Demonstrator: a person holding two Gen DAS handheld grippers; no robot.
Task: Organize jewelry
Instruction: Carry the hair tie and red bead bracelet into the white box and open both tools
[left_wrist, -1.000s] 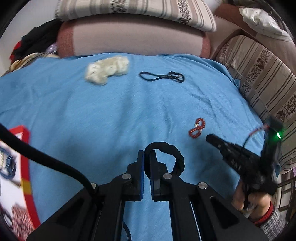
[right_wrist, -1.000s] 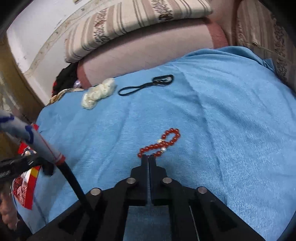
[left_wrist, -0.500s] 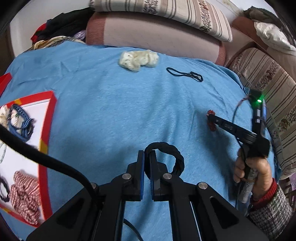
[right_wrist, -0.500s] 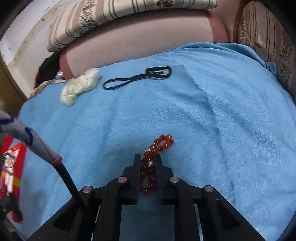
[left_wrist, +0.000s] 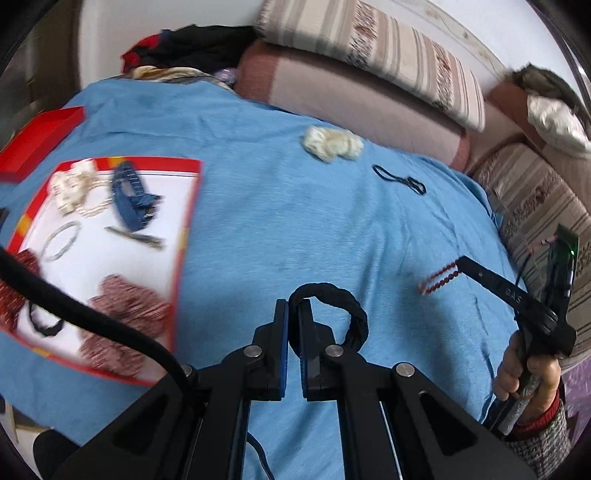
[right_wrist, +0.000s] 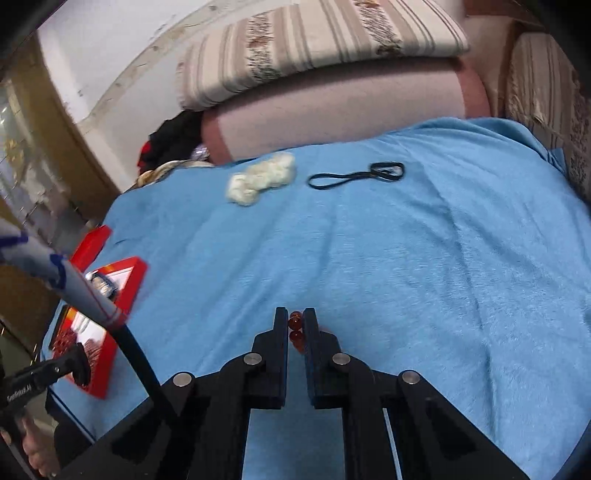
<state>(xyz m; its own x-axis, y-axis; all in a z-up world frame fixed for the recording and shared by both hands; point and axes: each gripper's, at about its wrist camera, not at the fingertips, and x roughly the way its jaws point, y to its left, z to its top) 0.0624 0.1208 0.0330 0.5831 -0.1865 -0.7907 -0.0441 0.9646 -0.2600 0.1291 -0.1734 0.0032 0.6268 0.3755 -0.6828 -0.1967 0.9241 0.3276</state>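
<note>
Red beads (right_wrist: 295, 329) pinched in right tongs (right_wrist: 295, 321).

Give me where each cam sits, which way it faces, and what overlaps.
Left wrist: on left gripper, shut on black braided band, facing sofa and red-bordered tray; right gripper and hand show.
Right wrist: on right gripper, shut on red bead bracelet, facing sofa.
Shared: cream scrunchie, black elastic, blue blanket.

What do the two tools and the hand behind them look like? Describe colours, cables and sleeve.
Both tools, left tool and right tool, are matte black with silver pivot bolts; the left has blue pads. A thick black cable trails off. The right hand wears a checked sleeve, red-cuffed.
</note>
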